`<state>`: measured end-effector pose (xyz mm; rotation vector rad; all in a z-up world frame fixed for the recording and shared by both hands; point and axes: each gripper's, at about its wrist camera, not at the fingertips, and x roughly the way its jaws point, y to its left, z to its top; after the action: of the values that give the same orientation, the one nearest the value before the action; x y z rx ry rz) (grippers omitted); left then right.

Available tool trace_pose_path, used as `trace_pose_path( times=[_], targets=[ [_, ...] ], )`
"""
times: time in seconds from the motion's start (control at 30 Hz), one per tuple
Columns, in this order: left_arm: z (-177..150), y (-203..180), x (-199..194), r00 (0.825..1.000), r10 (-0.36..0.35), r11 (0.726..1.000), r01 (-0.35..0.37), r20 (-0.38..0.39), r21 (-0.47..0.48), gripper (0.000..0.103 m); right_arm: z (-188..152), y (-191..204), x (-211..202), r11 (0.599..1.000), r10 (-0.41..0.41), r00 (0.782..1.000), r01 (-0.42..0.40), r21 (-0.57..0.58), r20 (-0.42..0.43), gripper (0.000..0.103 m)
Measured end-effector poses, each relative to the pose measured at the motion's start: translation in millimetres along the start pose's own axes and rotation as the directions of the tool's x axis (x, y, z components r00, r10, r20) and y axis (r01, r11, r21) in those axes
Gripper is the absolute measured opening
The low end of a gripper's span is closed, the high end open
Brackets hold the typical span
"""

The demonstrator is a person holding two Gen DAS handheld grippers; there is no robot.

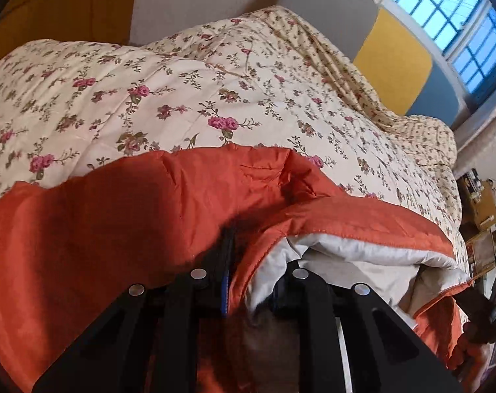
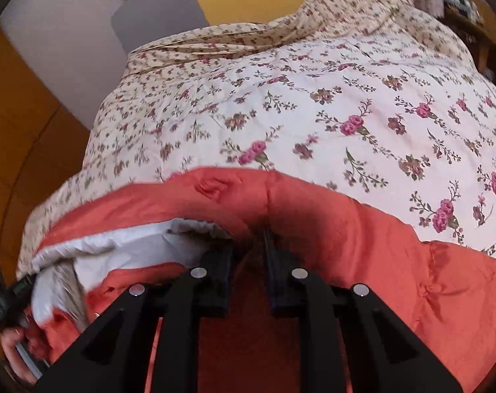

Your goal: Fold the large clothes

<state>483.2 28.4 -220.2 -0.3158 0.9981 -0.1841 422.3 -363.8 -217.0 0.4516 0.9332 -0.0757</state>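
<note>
jacket (image 1: 123,203) edge pinched by both grippers; quilt (image 1: 182,91) beyond

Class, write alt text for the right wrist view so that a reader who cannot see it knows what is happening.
The right gripper pinches the edge of an orange jacket with pale lining, held over a bed with a floral quilt. The left gripper grips the jacket at the far left edge.

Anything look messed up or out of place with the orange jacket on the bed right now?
No damage or spills show. The orange jacket is bunched rather than flat, its pale lining turned outward at one edge. The floral quilt beneath lies rumpled.
</note>
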Motion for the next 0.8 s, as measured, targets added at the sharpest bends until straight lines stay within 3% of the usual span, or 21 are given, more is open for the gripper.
trace_pose_path(
  times=[0.1,0.2,0.3,0.33,0.4,0.47,0.53,0.63,0.73,0.8],
  targets=[
    [-7.3,7.6,0.4,0.998,-0.047,0.999,0.046,0.03,0.026,0.019,-12.7,-3.0,-0.3,0.998,0.009,0.999,-0.006,-0.065,0.048,0.017],
    [-12.3,12.5,-7.6,0.996,-0.079,0.996,0.077,0.04,0.047,0.033,-17.8,-4.0,-5.4,0.997,0.02,0.998,-0.015,-0.08,0.056,0.024],
    [-19.7,14.7,-26.2,0.996,-0.077,0.995,0.074,0.048,0.063,0.063,-20.7,-4.7,-21.0,0.995,0.015,0.998,-0.009,-0.104,0.058,0.043],
    [-23.2,15.8,-37.0,0.995,-0.072,0.996,0.067,0.07,0.064,0.078,-22.5,-5.2,-27.7,0.993,0.015,0.998,-0.007,-0.114,0.069,0.045],
    [-27.6,17.1,-55.5,0.992,-0.029,0.998,0.021,0.123,0.062,0.088,-25.7,-5.1,-43.3,0.99,0.014,0.996,-0.001,-0.139,0.09,0.046],
    [-26.0,15.1,-73.2,0.98,0.044,0.998,-0.053,0.194,0.041,0.088,-23.9,-5.1,-56.7,0.991,0.04,0.992,-0.024,-0.134,0.12,0.046],
    [-18.3,6.9,-83.7,0.969,0.053,0.998,-0.057,0.24,0.012,0.088,-12.6,-1.9,-68.0,0.994,0.074,0.984,-0.059,-0.096,0.159,0.047],
    [1.6,-20.0,-89.0,0.963,0.015,1.0,-0.018,0.27,0.01,0.088,13.7,12.0,-67.4,0.994,0.11,0.977,-0.109,-0.018,0.18,0.046],
    [23.1,-66.3,-83.0,0.959,-0.004,0.998,-0.015,0.285,0.067,0.088,43.0,34.4,-53.5,0.986,0.153,0.973,-0.161,0.033,0.173,0.046],
    [34.9,-96.0,-70.4,0.962,-0.011,0.993,-0.021,0.272,0.115,0.088,55.5,53.0,-39.7,0.988,0.147,0.978,-0.152,0.023,0.148,0.044]
  ],
)
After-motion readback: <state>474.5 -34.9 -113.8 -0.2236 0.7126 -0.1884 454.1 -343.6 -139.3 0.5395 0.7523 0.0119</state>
